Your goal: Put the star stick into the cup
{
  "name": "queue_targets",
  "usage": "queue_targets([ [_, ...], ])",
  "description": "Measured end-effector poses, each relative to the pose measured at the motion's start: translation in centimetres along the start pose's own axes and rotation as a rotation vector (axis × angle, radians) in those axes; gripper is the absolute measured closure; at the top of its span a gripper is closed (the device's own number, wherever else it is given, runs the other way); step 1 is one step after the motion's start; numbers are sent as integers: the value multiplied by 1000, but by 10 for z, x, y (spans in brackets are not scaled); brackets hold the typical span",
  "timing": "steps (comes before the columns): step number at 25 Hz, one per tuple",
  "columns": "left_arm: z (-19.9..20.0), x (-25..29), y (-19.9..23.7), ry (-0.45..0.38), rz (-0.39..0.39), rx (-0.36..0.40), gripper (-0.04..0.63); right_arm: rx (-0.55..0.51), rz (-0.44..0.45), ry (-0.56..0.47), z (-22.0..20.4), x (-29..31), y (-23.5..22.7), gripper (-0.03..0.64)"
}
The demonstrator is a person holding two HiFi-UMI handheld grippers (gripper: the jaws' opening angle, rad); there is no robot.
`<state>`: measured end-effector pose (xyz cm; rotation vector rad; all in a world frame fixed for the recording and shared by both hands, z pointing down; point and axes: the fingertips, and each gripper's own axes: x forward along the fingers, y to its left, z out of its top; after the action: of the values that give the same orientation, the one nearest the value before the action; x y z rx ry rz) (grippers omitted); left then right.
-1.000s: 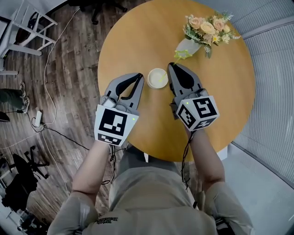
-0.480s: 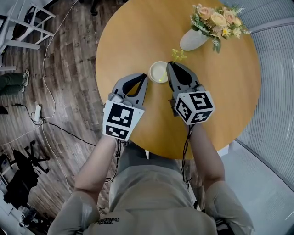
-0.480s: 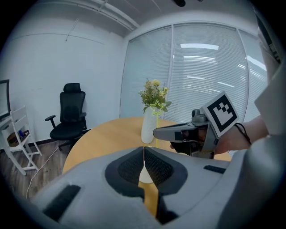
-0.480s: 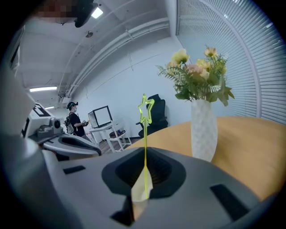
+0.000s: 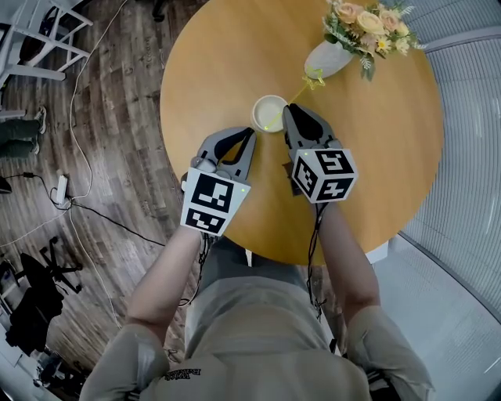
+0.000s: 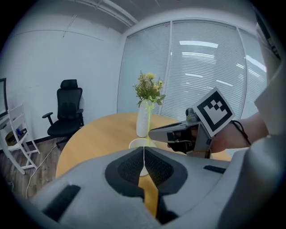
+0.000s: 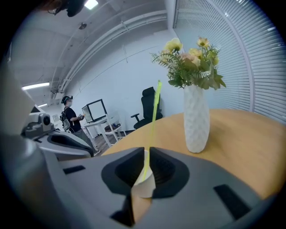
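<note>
**Head view.** Round wooden surface [image 5: 235, 63] above a plank floor. White cup [image 5: 261, 108] upright near the centre. Star stick [image 5: 301, 92], yellow-green, with its lower end inside the cup, leaning up and away toward the white vase [image 5: 329, 59]; star end just beside the vase base. Flowers [image 5: 368, 19] in the vase. Right hand-held gripper [image 5: 286, 110] just right of the cup, tips beside the star stick where it clears the rim. Left hand-held gripper [image 5: 250, 135] nearer the person, tips close to the cup but apart from it.

**Left gripper view.** Left hand-held gripper [image 6: 144, 150]: jaws pressed together along a thin seam, nothing between them. Beyond the tips: cup [image 6: 136, 143], with the star stick [image 6: 148, 125] rising from it in front of the vase [image 6: 140, 127], flowers [image 6: 149, 89] above. Right hand-held gripper [image 6: 152, 132] at right, tips at the star stick just above the cup. Black office chair [image 6: 67, 112] beyond the surface [image 6: 98, 129].

**Right gripper view.** Right hand-held gripper [image 7: 146, 153]: jaws narrowly parted, gap wider than the star stick. Star stick [image 7: 154, 114] running down through the gap into the cup [image 7: 144, 184], which is visible behind the jaws. Contact between pads and star stick: cannot tell. Vase [image 7: 196, 118] and flowers [image 7: 190, 62] at right on the surface [image 7: 241, 129]. Person [image 7: 69, 114] beside a monitor [image 7: 96, 109] in the background.
</note>
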<state>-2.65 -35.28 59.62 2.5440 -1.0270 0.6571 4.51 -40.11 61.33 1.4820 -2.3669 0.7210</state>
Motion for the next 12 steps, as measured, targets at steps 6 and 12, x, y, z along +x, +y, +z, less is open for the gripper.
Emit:
queue_targets([
  [6,7,-12,-2,-15,7,11,572,-3,-2,-20,9,-14,8,583],
  [12,41,-39,3,-77,47,37,572,-39,14,-84,44,-41,24,583],
])
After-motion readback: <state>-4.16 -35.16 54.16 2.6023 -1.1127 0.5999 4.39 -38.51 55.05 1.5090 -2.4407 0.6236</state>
